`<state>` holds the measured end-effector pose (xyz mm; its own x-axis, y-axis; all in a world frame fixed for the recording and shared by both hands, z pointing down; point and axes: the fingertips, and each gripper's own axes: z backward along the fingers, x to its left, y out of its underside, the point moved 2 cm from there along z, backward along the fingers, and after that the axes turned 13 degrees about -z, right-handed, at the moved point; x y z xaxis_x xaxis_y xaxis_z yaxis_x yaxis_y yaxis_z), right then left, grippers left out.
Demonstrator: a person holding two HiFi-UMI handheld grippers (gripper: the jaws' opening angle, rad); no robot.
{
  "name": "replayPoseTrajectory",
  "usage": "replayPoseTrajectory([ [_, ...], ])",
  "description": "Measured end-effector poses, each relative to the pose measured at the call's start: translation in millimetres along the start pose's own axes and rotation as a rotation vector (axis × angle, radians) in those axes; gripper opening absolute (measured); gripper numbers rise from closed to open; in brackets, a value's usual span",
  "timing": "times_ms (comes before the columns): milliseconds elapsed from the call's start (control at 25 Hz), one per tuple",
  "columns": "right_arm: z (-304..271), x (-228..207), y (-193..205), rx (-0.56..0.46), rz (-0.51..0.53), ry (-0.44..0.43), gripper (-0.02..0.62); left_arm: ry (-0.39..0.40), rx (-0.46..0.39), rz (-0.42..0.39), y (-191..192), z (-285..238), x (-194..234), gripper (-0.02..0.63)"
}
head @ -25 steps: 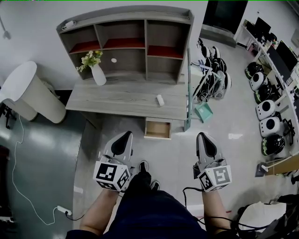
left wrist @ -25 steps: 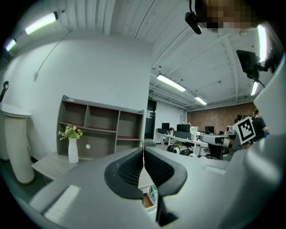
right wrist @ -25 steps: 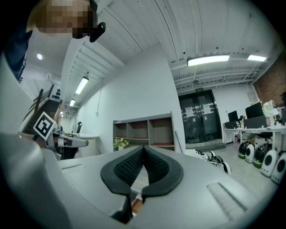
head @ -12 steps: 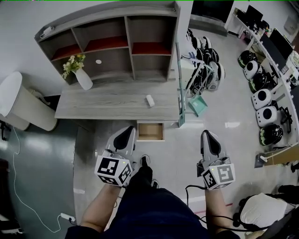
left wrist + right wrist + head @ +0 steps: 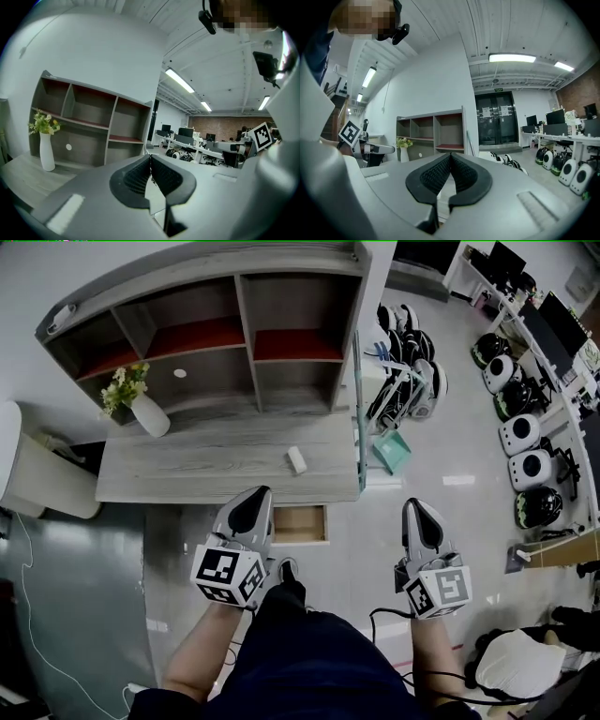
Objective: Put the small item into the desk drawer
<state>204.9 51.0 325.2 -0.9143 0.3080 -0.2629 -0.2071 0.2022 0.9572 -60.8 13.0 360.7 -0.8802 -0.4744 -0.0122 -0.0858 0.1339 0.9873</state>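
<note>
A small white item [image 5: 296,460] lies on the grey desk [image 5: 187,474], near its right end. Below the desk's front edge the wooden drawer [image 5: 300,524] stands pulled out, and nothing shows inside it. My left gripper [image 5: 254,503] hangs in front of the desk just left of the drawer, jaws shut with nothing in them. My right gripper [image 5: 417,518] is held over the floor to the right of the desk, also shut and empty. In the left gripper view the shut pads [image 5: 150,165] point at the shelf unit; in the right gripper view the pads [image 5: 450,164] meet too.
A shelf unit [image 5: 216,329] stands at the back of the desk, with a white vase of flowers [image 5: 141,407] at its left. A green dustpan [image 5: 390,451] and a row of helmets [image 5: 525,442] lie on the floor to the right. A white bin [image 5: 37,479] stands left.
The desk and drawer have slid closer and to the left in the head view as the person steps forward. Both grippers stay shut and keep their places in front of the body.
</note>
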Motion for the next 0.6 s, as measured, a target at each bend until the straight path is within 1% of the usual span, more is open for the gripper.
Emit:
replayPoseTrajectory([
  [120,-21.7,-4.3,-1.9,0.012,0.005,0.019,0.006,0.021,0.010,0.002,3.7,-22.7,13.7,0.006],
  [200,-38.1,-6.4,-1.2,0.017,0.004,0.027,0.006,0.038,0.021,-0.015,8.7,-36.2,21.0,0.006],
  [360,-68.9,-10.4,0.2,0.017,-0.015,0.042,0.006,0.074,0.062,-0.034,23.8,-60.7,30.0,0.006],
  [480,-87.2,-12.5,5.0,0.036,-0.024,0.035,0.006,0.080,0.103,-0.026,36.6,-76.7,35.7,0.006],
  [600,-104.3,-20.7,13.5,0.064,-0.031,0.021,0.006,0.069,0.140,-0.022,52.1,-93.0,40.5,0.006],
])
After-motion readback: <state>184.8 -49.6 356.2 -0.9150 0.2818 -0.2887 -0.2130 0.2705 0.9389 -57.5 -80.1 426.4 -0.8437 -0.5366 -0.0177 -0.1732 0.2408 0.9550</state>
